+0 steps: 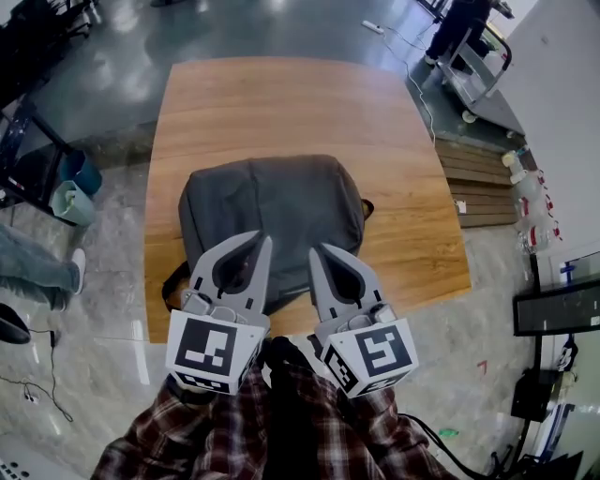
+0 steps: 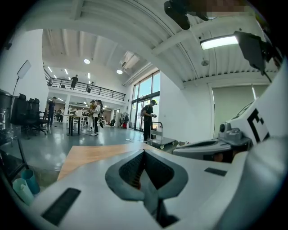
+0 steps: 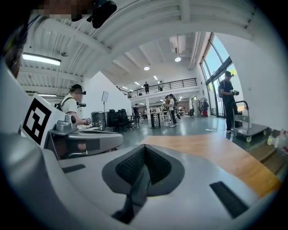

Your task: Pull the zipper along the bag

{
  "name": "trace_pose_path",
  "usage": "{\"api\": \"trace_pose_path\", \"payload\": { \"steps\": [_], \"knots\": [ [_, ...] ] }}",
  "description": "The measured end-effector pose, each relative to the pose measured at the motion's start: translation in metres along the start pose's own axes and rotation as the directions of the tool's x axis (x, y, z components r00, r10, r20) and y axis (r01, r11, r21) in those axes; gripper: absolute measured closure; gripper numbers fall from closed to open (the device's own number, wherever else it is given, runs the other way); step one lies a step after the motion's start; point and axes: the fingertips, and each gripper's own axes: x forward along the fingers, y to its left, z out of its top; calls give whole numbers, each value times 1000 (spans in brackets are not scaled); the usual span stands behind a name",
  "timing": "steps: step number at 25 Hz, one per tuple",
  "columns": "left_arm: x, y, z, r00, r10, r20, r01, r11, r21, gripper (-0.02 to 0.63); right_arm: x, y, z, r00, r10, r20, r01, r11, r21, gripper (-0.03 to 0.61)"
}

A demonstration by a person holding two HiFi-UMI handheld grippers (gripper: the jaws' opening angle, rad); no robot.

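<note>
Polished grey hall floor [image 1: 112, 75] on all sides, glossy under ceiling lights. Wooden tabletop [image 1: 281, 103] set in the middle of it, far half bare.

Grey bag [image 1: 272, 211] lying flat on the near half of the tabletop, closer to the left edge than to the right, its bottom reaching the near edge. Black strap [image 1: 172, 281] hanging off near the near left corner. Zipper not made out from above.

Left gripper [image 1: 261, 242] and right gripper [image 1: 315, 253] held side by side over the near edge, tips above the bag's near end and hiding that part from the head view. Contact with the bag not determinable. Both pairs of jaws pressed together with nothing between them, as seen in each gripper view. Plaid sleeves [image 1: 281, 422] behind the grippers.

Beyond the far right corner: flat cart [image 1: 483, 84] with a person [image 1: 459, 28] standing at it. Slatted wooden platform [image 1: 480, 183] just beside the right edge, bottles [image 1: 525, 178] at its outer end. Off the left edge: teal bucket [image 1: 70, 202], then a jeans-clad leg [image 1: 37, 267] nearer the camera.
</note>
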Motion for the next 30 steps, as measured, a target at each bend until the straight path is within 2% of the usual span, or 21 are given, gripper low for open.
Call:
{"api": "trace_pose_path", "payload": {
  "steps": [3, 7, 12, 17, 21, 25, 27, 30],
  "knots": [
    [8, 3, -16, 999, -4, -44, 3, 1000, -15, 603, 9, -5, -15, 999, 4, -42, -3, 1000, 13, 569],
    [16, 7, -62, 988, -2, -154, -6, 999, -53, 603, 20, -7, -48, 993, 20, -115, -15, 999, 44, 569],
    [24, 9, -129, 958, 0, -288, -24, 997, -78, 603, 31, -10, -99, 977, 33, -211, -15, 996, 87, 569],
    [31, 9, -189, 923, -16, -384, -27, 994, -106, 603, 33, -7, -149, 952, 50, -301, -13, 992, 124, 569],
    [36, 3, -231, 903, -35, -429, -6, 996, -94, 603, 31, -4, -189, 923, 57, -381, -4, 990, 139, 569],
    [41, 0, -251, 898, -24, -439, 8, 999, -39, 603, 28, -2, -224, 885, 81, -458, -4, 986, 167, 569],
    [42, 0, -254, 898, -27, -438, 9, 999, -42, 603, 23, 0, -240, 859, 113, -500, -6, 978, 209, 569],
    [41, 1, -255, 899, -37, -436, 11, 998, -62, 603, 16, 12, -262, 799, 201, -567, -44, 959, 278, 559]
  ]
}}
